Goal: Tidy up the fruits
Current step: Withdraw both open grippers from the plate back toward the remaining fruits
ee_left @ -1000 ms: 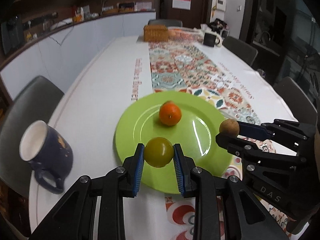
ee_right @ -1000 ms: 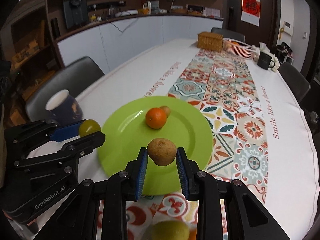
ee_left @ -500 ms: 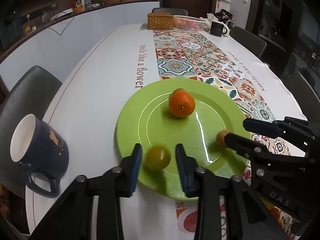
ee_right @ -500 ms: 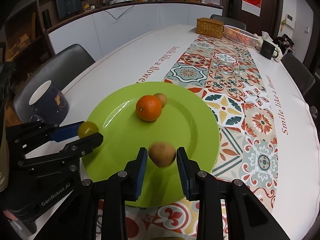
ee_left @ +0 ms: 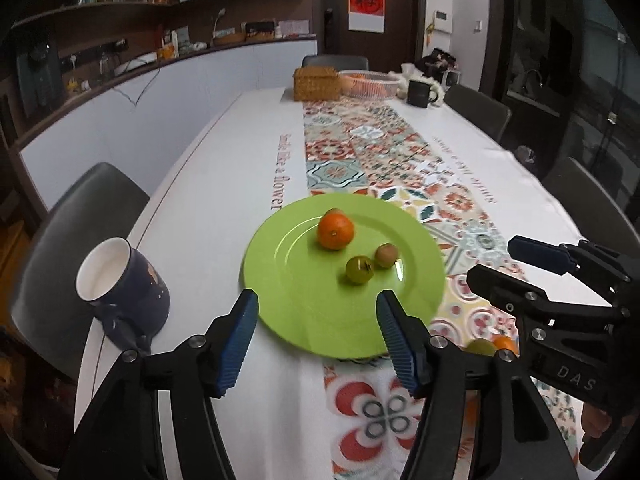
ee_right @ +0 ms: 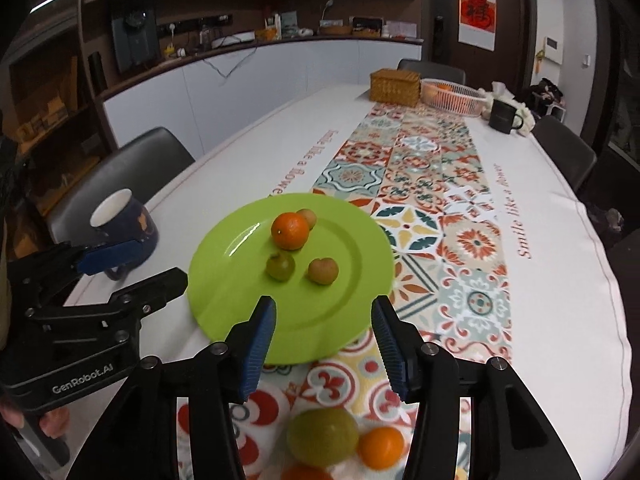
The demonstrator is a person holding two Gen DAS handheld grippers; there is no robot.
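Both grippers are released and empty, their jaws having just been opening. The left gripper (ee_left: 316, 336) has its blue ribbed pads spread over the near rim of the green plate (ee_left: 288, 304), with nothing between them. The right gripper (ee_right: 323, 344) stands the same way at the plate's near edge.

Fruit on the plate — four pieces:
- an orange (ee_left: 335, 232), bright, glossy, round, the largest, toward the far side of the plate's centre;
- a small tan-brown fruit (ee_right: 307, 218) just behind the orange, touching it or nearly so, mostly hidden in the left wrist view;
- a small olive-green round fruit (ee_left: 359, 269), smooth, with a dark stem spot, near the plate's centre;
- a small brown fruit (ee_left: 386, 255), dull-skinned, roundish, just beside the green one.

Fruit off the plate — on the patterned table runner (ee_right: 436, 208), below the right gripper: a larger yellow-green fruit (ee_right: 322, 435) with a small orange one (ee_right: 380, 447) just beside it, both blurred.

A dark blue mug (ee_left: 124, 280) with a white inside stands on the white tablecloth to the left of the plate.
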